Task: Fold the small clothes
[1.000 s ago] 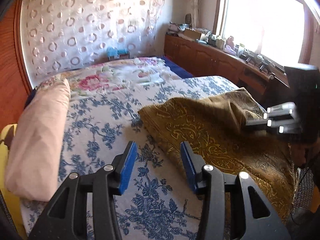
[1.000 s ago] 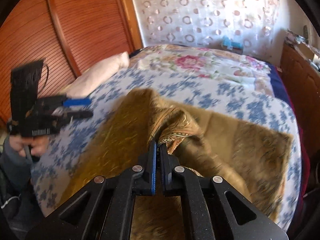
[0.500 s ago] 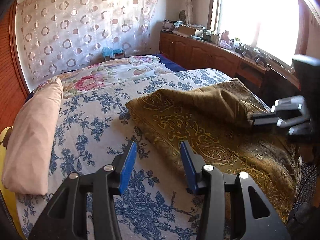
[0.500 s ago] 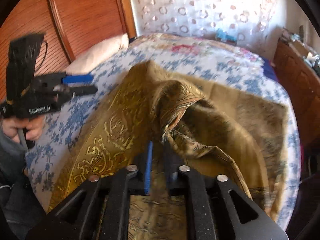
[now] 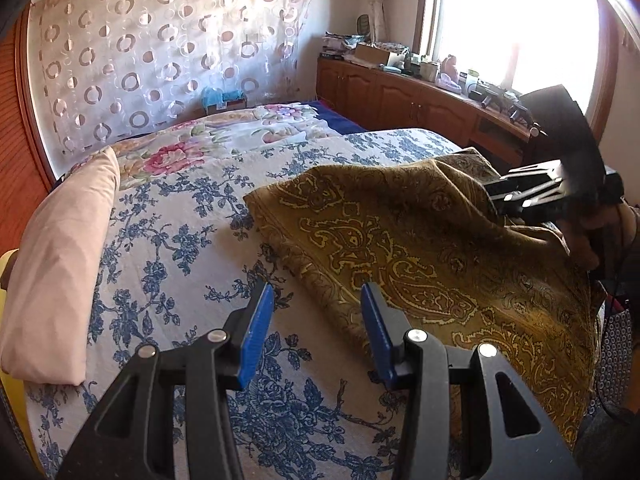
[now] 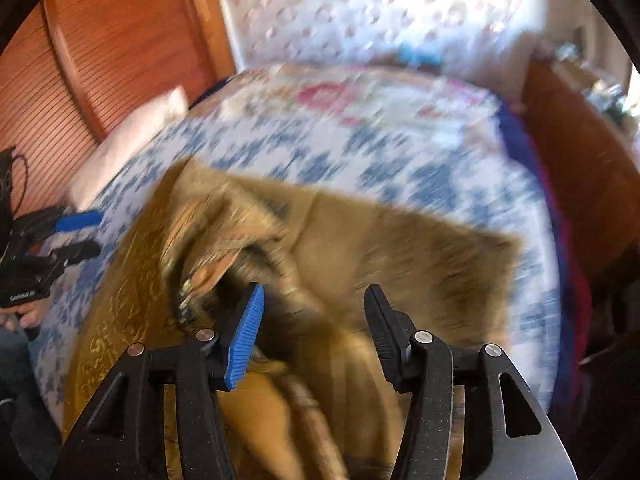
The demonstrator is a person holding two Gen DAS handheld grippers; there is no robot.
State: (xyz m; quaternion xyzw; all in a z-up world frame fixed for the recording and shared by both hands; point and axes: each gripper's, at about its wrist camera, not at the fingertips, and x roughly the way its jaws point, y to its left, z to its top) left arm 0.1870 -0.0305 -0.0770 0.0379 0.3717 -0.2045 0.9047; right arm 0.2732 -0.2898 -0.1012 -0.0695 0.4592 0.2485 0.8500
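Observation:
A golden-brown paisley cloth point(image 5: 400, 240) lies half folded on the bed, with its near edge just ahead of my left gripper point(image 5: 316, 320). That gripper is open and empty, low over the blue-flowered bedspread point(image 5: 180, 248). In the right wrist view the cloth point(image 6: 360, 248) is blurred and bunched in a loose fold. My right gripper point(image 6: 312, 320) is open above it, with nothing between its fingers. The right gripper also shows in the left wrist view point(image 5: 532, 196), at the cloth's raised right side.
A pink pillow point(image 5: 60, 260) lies along the bed's left side. A wooden cabinet point(image 5: 420, 100) with clutter runs under the window at the right. A wooden slatted wall point(image 6: 80, 60) stands behind the bed's left side.
My right gripper was shut on a fold of the cloth; it has opened and let go, and the view is blurred by quick motion. My left gripper stays open and has shifted slightly.

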